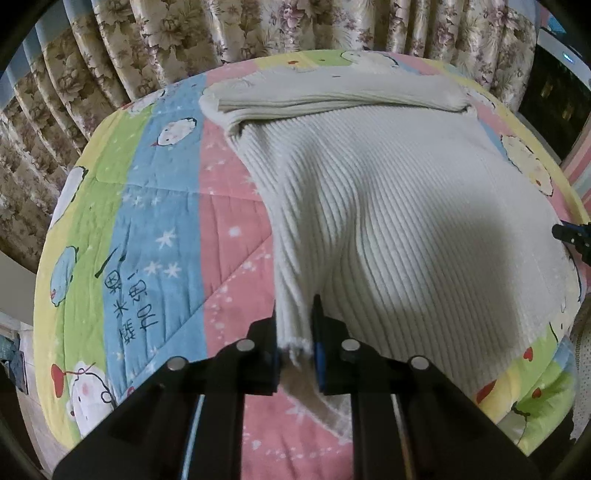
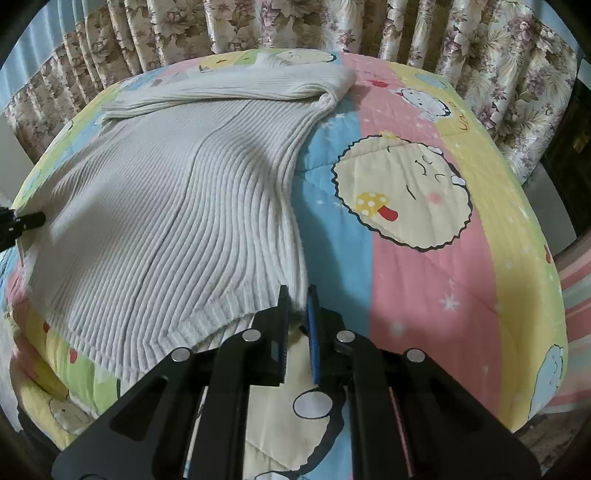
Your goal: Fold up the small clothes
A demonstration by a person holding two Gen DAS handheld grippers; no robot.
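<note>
your left gripper [image 1: 295,332] is clenched on the near left corner of the cream ribbed sweater [image 1: 388,206], with the frayed hem edge poking out between the two black fingers and the cloth lifted into a soft ridge that rises away from them. your right gripper [image 2: 297,314] has its fingers drawn close around the near right corner of the same sweater [image 2: 155,221]; the ribbed hem runs into the narrow gap, so it looks pinched, though the cloth inside the gap is mostly hidden.

outward from the fingers, the sweater spreads across the middle of the cartoon quilt [image 1: 155,206], hem toward you. at its far end the sleeves [image 1: 332,98] lie folded across the body in a flat band. in each view the other gripper's tip shows at the sweater's opposite edge.

you seem to be at the step of folding the body lengthwise, hem toward the far end. the next move likely calls for raising both corners together, level with each other, and carrying them far across to the sleeve band, keeping the hem taut so the knit does not sag or twist.

beyond the quilt hangs a floral curtain [image 2: 258,29].
</note>
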